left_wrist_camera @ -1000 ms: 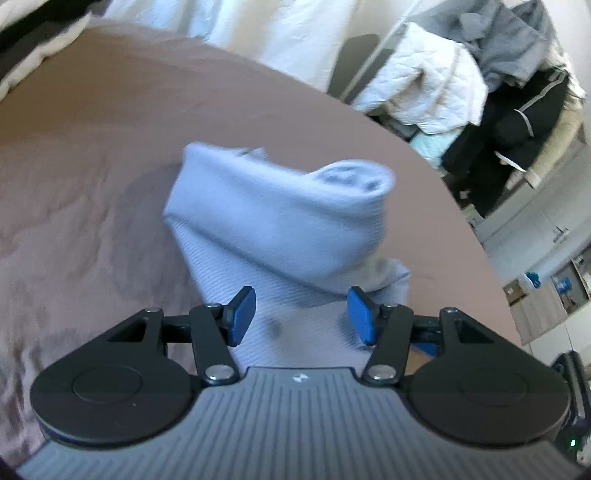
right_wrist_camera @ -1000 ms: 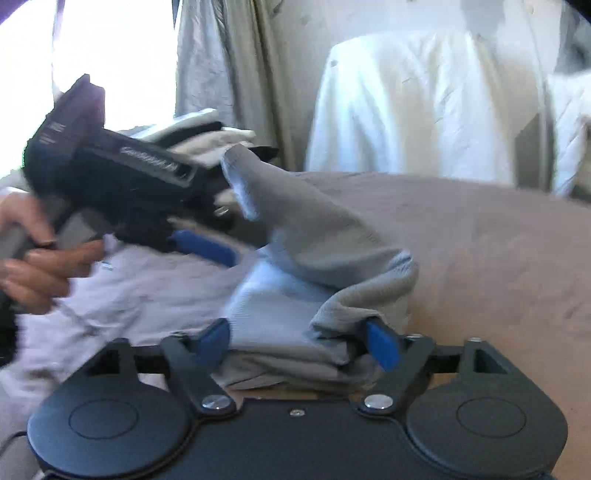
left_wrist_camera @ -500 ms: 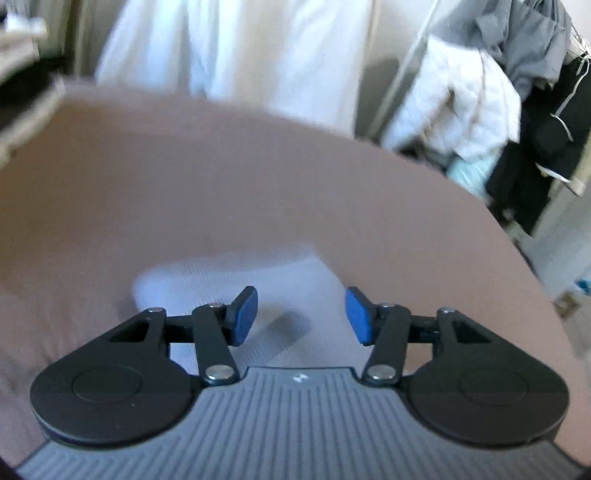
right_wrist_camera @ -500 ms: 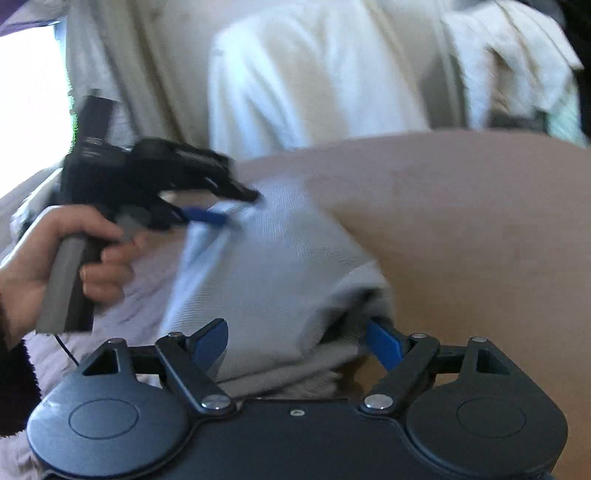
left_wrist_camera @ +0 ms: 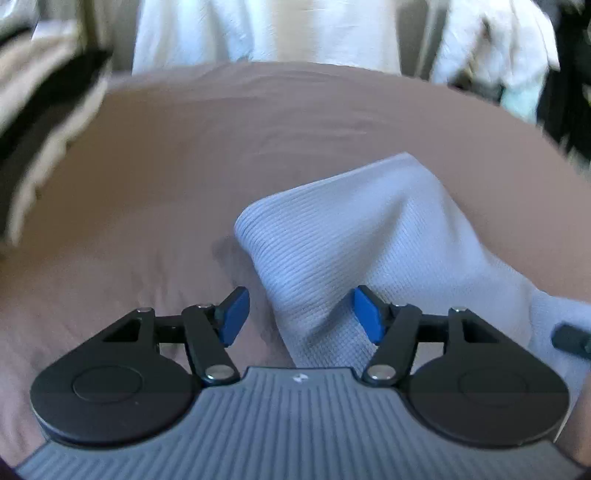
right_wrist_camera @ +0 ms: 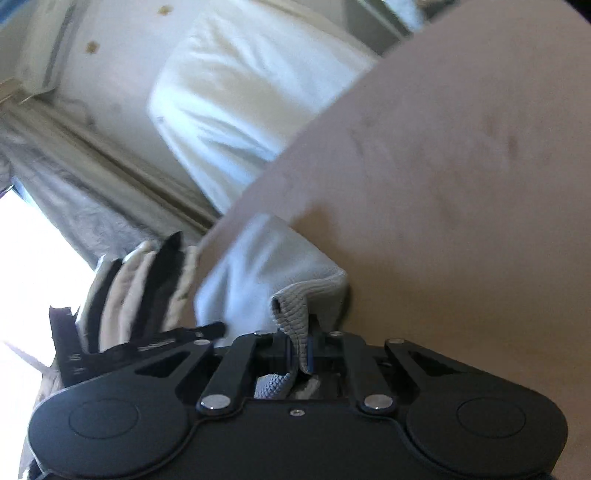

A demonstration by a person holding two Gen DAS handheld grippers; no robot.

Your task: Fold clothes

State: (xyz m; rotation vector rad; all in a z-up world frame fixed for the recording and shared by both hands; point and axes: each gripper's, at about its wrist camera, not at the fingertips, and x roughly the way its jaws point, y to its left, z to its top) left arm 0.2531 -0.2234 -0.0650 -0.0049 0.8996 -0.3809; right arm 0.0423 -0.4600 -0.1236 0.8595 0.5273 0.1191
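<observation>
A light grey-blue ribbed garment (left_wrist_camera: 351, 229) lies folded on the brown bedspread (left_wrist_camera: 184, 155). My left gripper (left_wrist_camera: 301, 314) hovers low over its near corner. Its jaws are opening, with the cloth between the blue pads but not pinched. In the right wrist view, which is rolled sideways, my right gripper (right_wrist_camera: 299, 350) is closing on the garment's (right_wrist_camera: 266, 273) ribbed edge, and that edge is squeezed between the pads. The left gripper's (right_wrist_camera: 147, 347) black body shows at the left of that view. A dark bit of the right gripper shows at the right edge of the left wrist view.
A stack of folded black and cream clothes (left_wrist_camera: 44, 122) sits at the bed's left edge, also visible as the stack (right_wrist_camera: 140, 288) in the right wrist view. A white draped cover (left_wrist_camera: 266, 29) stands behind the bed. Hanging clothes (left_wrist_camera: 498, 48) are at the back right.
The right gripper has rolled sideways and gone from wide open around the fold to pinched on the ribbed edge. The left jaws have widened. The raised hump of cloth now lies lower.
</observation>
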